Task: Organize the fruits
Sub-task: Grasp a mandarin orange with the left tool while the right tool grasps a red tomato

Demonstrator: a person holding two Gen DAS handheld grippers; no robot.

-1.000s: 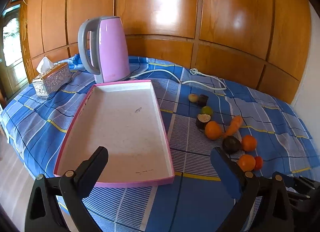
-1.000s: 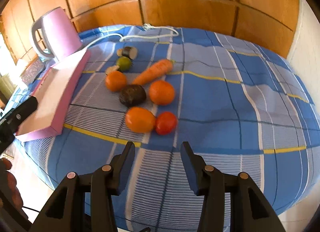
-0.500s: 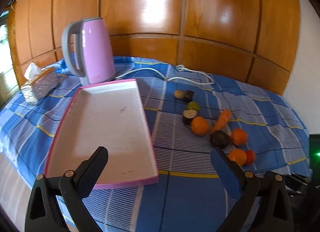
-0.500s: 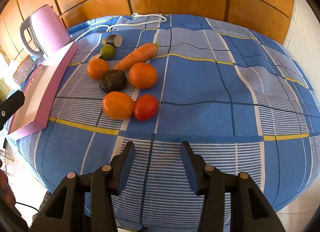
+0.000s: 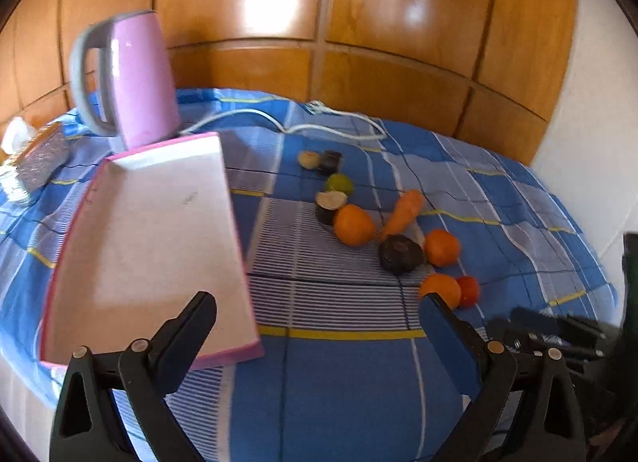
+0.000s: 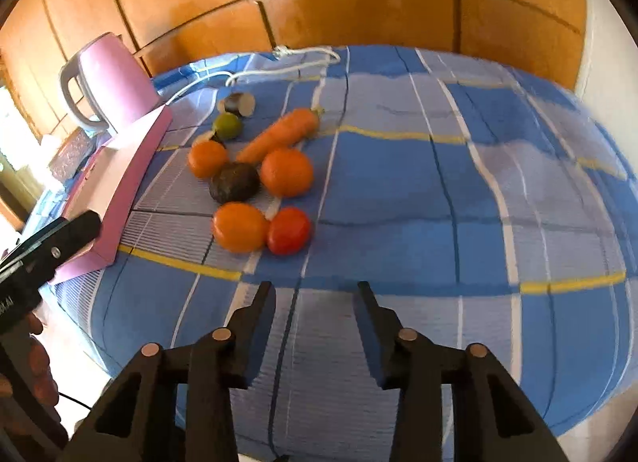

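A cluster of fruit lies on the blue checked cloth: three oranges (image 6: pixel 238 226), a red tomato (image 6: pixel 288 230), a dark avocado (image 6: pixel 234 182), a carrot (image 6: pixel 280 135), a lime (image 6: pixel 227 125) and small dark pieces. The same cluster shows in the left wrist view, with an orange (image 5: pixel 354 224) and the avocado (image 5: pixel 400 254). A pink-rimmed white tray (image 5: pixel 131 246) lies empty to the left of the fruit. My left gripper (image 5: pixel 319 312) is open above the table's near edge. My right gripper (image 6: pixel 316 300) is open and empty, just short of the tomato.
A pink kettle (image 5: pixel 131 79) stands behind the tray, its white cord (image 5: pixel 319 127) trailing across the cloth. A silver tissue box (image 5: pixel 38 156) sits at the far left. Wooden wall panels close the back. The table edge runs close under both grippers.
Both grippers have moved: the left has swung right, so tray and fruit sit further left in its view. The right has drawn nearer the fruit. Both stay open.
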